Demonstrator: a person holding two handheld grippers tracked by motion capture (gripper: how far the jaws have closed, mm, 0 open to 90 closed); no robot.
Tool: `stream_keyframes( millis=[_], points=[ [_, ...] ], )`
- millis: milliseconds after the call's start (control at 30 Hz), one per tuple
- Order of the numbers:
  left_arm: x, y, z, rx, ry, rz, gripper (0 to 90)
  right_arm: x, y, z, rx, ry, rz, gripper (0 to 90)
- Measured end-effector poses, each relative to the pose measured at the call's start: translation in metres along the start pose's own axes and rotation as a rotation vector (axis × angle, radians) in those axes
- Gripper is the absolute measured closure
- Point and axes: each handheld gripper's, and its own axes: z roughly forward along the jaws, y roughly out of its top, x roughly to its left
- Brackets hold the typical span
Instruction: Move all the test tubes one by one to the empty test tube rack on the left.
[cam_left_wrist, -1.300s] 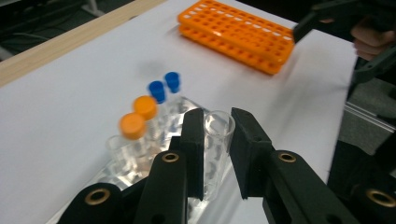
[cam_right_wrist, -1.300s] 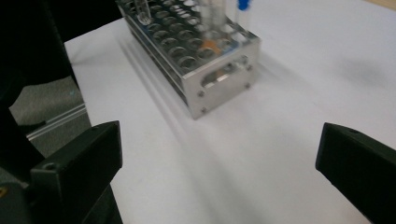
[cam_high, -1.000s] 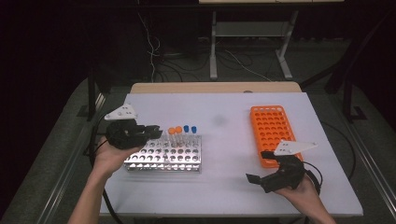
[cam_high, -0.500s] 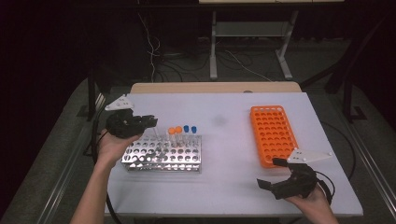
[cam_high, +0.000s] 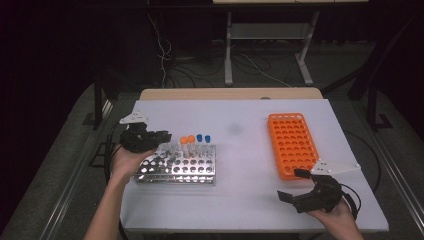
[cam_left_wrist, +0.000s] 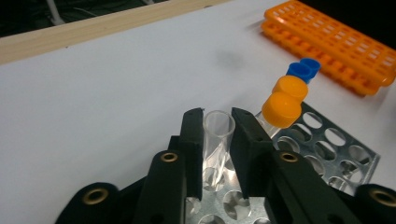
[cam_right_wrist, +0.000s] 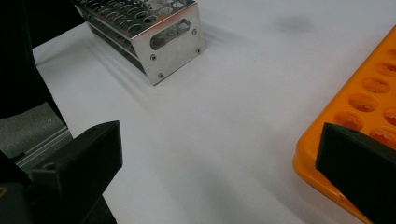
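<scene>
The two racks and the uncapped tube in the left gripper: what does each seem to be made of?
Metal rack: apparently polished steel or aluminium, mirror-bright with screwed end plate. Orange rack: probably moulded plastic, matte and uniformly coloured. Uncapped tube, clamped in the left gripper: clear with glossy highlights; glass or plastic, I cannot tell.

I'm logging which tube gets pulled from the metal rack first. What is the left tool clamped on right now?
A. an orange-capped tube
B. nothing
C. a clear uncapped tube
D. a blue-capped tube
C: in the left gripper view, the left tool has its black jaws closed on the clear uncapped plastic tube, apart from the orange-capped tubes.
</scene>
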Motion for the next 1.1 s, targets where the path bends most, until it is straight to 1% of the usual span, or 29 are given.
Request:
stream_keyframes(
  millis=[67, 200, 233, 300, 333, 367, 433, 533, 800, 933, 967, 1100],
  points=[
    [-0.001, -0.001, -0.004, -0.024, -0.013, -0.018, 63.0, 0.0, 0.0, 0.0, -0.001, -0.002, 0.003, 0.2],
    [-0.007, -0.008, -0.014, -0.072, -0.023, -0.044, 50.5, -0.001, -0.002, 0.0, -0.001, -0.002, 0.006, 0.2],
    [-0.009, -0.01, -0.017, -0.082, -0.02, -0.049, 47.1, -0.001, -0.002, 0.0, -0.002, -0.003, 0.008, 0.2],
    [-0.014, -0.016, -0.022, -0.1, -0.034, -0.047, 41.9, 0.0, -0.003, 0.0, -0.003, -0.002, 0.008, 0.2],
    [-0.018, -0.018, -0.024, -0.108, -0.033, -0.052, 37.5, 0.0, -0.004, 0.0, -0.003, -0.002, 0.01, 0.2],
    [-0.022, -0.021, -0.026, -0.115, -0.032, -0.047, 33.1, 0.0, -0.004, 0.0, -0.001, -0.002, 0.011, 0.2],
    [-0.029, -0.027, -0.03, -0.127, -0.052, -0.033, 32.5, 0.0, -0.006, 0.0, -0.003, -0.002, 0.017, 0.2],
    [-0.038, -0.033, -0.035, -0.141, -0.062, -0.028, 29.8, -0.001, -0.007, 0.001, 0.0, -0.002, 0.02, 0.2],
    [-0.062, -0.039, -0.041, -0.152, -0.082, -0.002, 24.1, 0.002, -0.009, 0.002, 0.0, 0.0, 0.02, 0.2],
    [-0.075, -0.044, -0.04, -0.157, -0.094, 0.008, 21.5, 0.002, -0.01, 0.002, -0.001, 0.004, 0.015, 0.2],
    [-0.078, -0.045, -0.04, -0.152, -0.097, 0.016, 20.8, 0.003, -0.01, 0.002, -0.002, 0.004, 0.015, 0.2],
    [-0.088, -0.055, -0.036, -0.14, -0.114, 0.023, 16.8, 0.003, -0.011, 0.001, -0.007, 0.005, 0.014, 0.2]
  ],
)
